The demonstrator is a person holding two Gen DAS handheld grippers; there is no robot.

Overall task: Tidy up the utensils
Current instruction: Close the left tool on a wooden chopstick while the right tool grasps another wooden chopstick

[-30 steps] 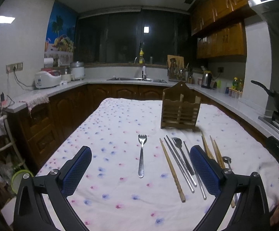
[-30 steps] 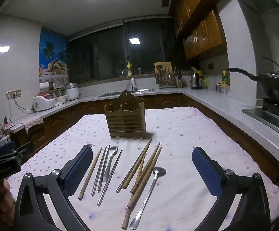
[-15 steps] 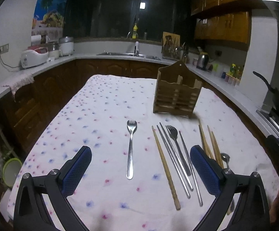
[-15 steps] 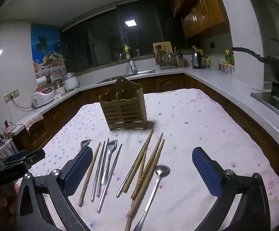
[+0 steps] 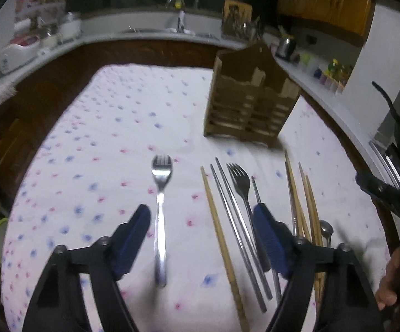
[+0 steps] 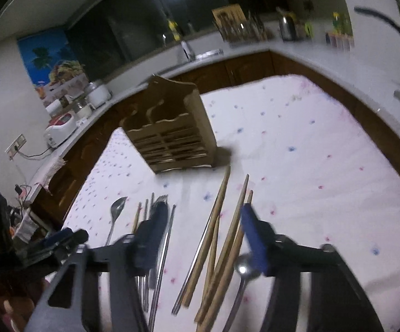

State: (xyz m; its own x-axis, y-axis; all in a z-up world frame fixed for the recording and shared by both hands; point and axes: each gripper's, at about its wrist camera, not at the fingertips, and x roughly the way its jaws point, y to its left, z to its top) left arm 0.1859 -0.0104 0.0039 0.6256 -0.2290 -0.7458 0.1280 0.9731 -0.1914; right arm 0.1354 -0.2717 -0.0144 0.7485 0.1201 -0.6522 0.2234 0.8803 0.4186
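A wooden utensil holder (image 5: pixel 251 98) (image 6: pixel 172 135) stands upright on the flowered tablecloth. In front of it lie a lone steel fork (image 5: pixel 160 215), a wooden chopstick (image 5: pixel 219 232), steel chopsticks (image 5: pixel 237 221), a second fork (image 5: pixel 241 185), several wooden chopsticks (image 6: pixel 222 235) and a spoon (image 6: pixel 244 272). My left gripper (image 5: pixel 201 221) is open and empty, low over the lone fork's handle and the first chopsticks. My right gripper (image 6: pixel 202 218) is open and empty, low over the bundle of wooden chopsticks.
The table (image 6: pixel 324 166) is covered with a white cloth with pink and blue dots. Dark wooden counters ring it, with a rice cooker (image 6: pixel 60 130), a sink (image 5: pixel 169 30) and a kettle (image 6: pixel 287 25). A pan handle (image 6: pixel 379 18) juts in at right.
Both grippers have dropped and tilted down toward the utensils, and both jaws have narrowed while staying open. The right gripper has rolled, so its view is tilted. Nothing has been picked up.
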